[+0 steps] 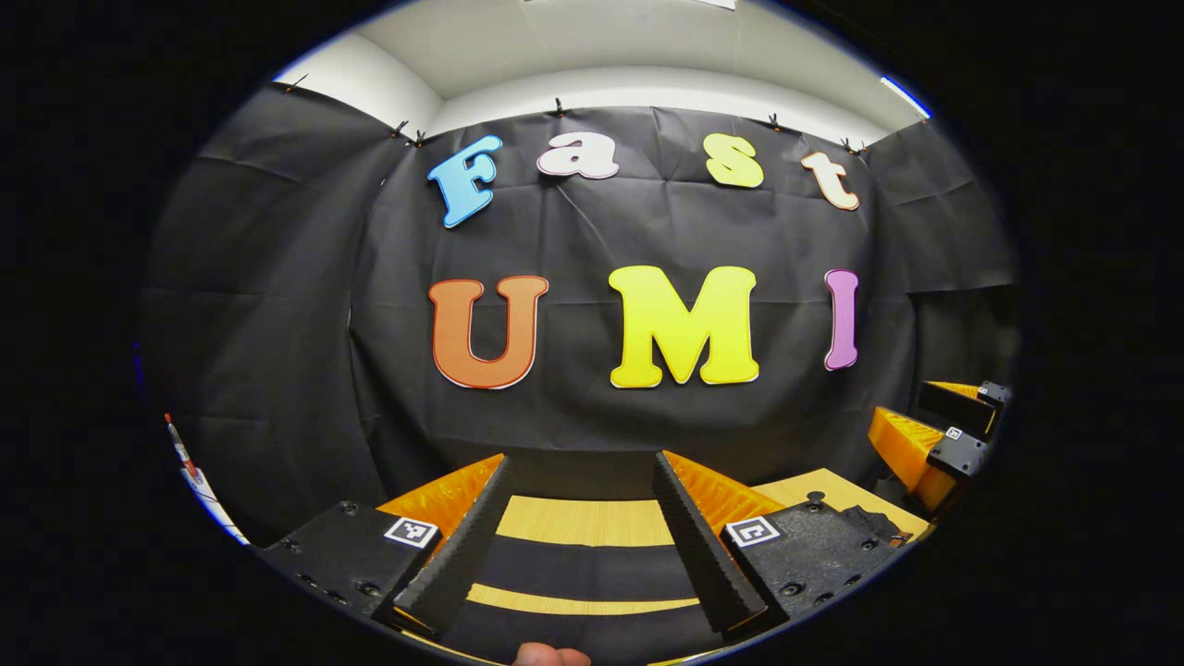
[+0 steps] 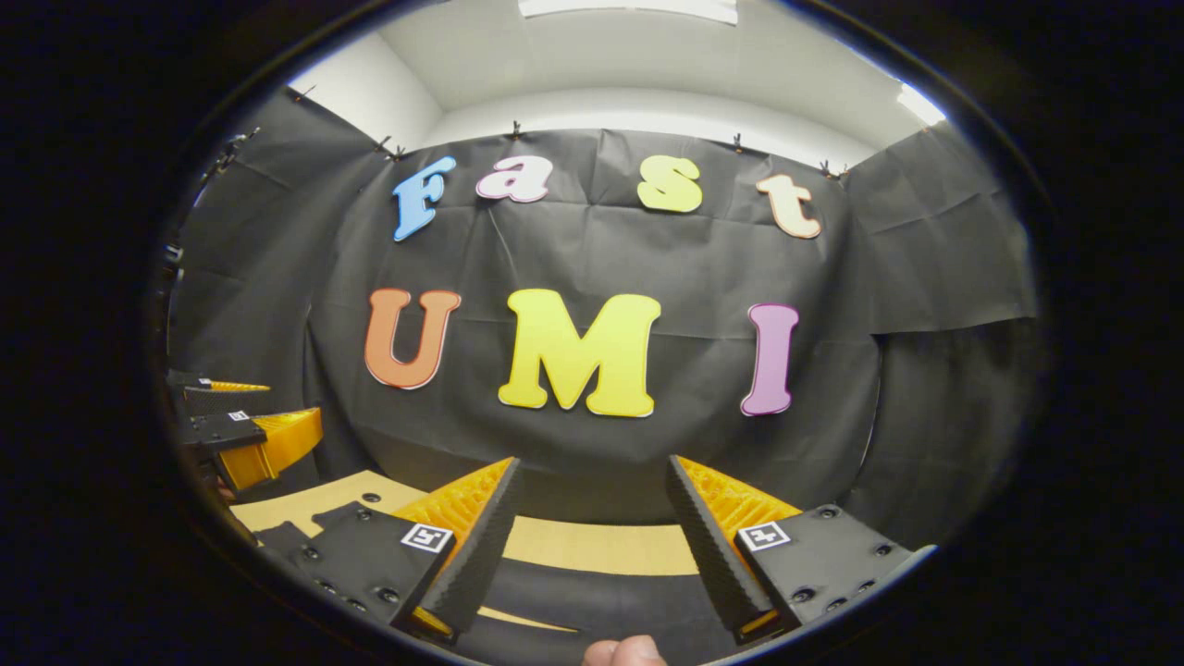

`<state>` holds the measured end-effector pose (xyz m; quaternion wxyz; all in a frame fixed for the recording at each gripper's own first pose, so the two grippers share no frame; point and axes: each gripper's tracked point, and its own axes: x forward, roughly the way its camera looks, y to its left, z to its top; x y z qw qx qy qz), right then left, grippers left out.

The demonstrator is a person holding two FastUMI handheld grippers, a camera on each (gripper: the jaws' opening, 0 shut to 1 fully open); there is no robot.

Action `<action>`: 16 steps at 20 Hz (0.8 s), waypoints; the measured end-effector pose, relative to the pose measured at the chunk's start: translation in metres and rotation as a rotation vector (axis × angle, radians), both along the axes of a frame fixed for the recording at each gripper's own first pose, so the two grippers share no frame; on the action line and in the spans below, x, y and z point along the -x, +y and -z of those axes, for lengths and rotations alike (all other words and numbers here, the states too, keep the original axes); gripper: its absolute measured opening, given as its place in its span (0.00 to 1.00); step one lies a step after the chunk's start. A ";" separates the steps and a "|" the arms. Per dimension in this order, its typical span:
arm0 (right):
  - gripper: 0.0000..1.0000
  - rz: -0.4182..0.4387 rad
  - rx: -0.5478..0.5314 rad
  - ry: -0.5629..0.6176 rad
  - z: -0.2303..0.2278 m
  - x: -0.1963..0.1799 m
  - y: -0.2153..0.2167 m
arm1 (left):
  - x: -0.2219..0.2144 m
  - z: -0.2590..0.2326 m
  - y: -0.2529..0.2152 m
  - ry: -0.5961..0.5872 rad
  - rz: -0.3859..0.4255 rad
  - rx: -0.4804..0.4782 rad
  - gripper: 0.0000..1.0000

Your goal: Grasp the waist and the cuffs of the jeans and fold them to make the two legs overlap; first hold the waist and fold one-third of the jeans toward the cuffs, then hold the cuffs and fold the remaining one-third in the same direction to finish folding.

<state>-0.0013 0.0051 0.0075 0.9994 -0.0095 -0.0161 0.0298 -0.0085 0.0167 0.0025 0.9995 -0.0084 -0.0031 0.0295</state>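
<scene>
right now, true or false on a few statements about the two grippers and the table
1. The left gripper has its jaws open. True.
2. The right gripper is shut on denim. False: it is open, with nothing between its fingers.
3. A wooden table shows between the left gripper's fingers. True.
4. Both cameras look straight down at the table. False: they face the booth's black cloth wall.
5. In the right gripper view, the other gripper sits at the left edge. True.

Black cloth wall (image 1: pixel 601 231) at back, white ceiling (image 2: pixel 629 55) above; wood tabletop (image 1: pixel 583 520) w/ dark strips below.
</scene>
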 end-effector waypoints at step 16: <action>0.94 0.370 -0.115 0.331 0.119 0.027 -0.234 | 0.045 0.151 0.174 0.329 -0.349 0.313 0.98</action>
